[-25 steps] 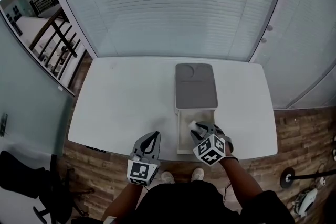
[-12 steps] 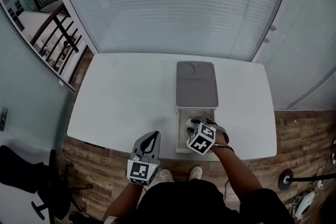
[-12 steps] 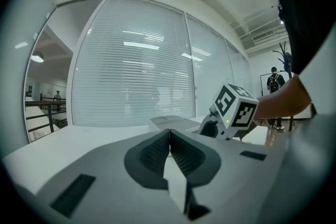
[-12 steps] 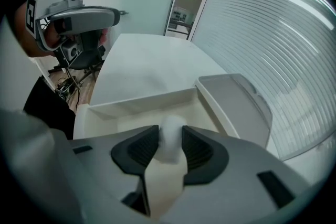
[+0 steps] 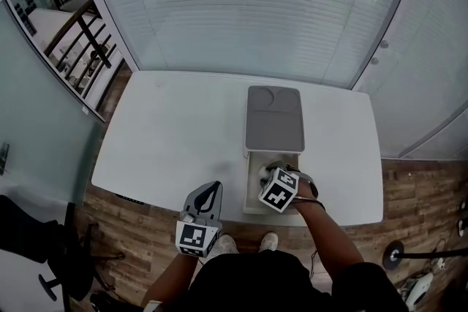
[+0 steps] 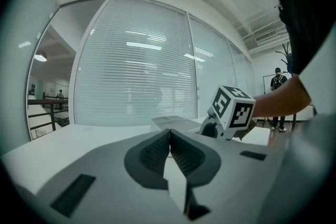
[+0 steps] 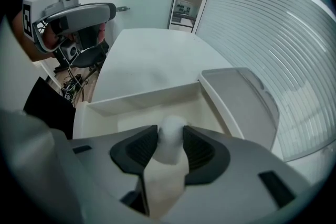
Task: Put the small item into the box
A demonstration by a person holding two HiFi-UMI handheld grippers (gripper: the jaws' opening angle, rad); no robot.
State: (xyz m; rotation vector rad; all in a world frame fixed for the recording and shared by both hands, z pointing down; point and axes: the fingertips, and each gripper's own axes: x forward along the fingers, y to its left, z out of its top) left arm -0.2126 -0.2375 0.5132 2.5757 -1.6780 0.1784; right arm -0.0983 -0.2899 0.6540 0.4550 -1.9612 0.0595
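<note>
Right gripper view: right gripper (image 7: 169, 135) easing open, small item (image 7: 171, 145) between jaws over box (image 7: 143, 99); lid (image 7: 242, 103) behind.

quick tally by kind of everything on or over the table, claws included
claws: 2 (left claw shut, empty; right claw just been opening, pads on the small white item)
boxes: 1 (open white box)
lids: 1 (grey lid)
small items: 1
total: 5
</note>
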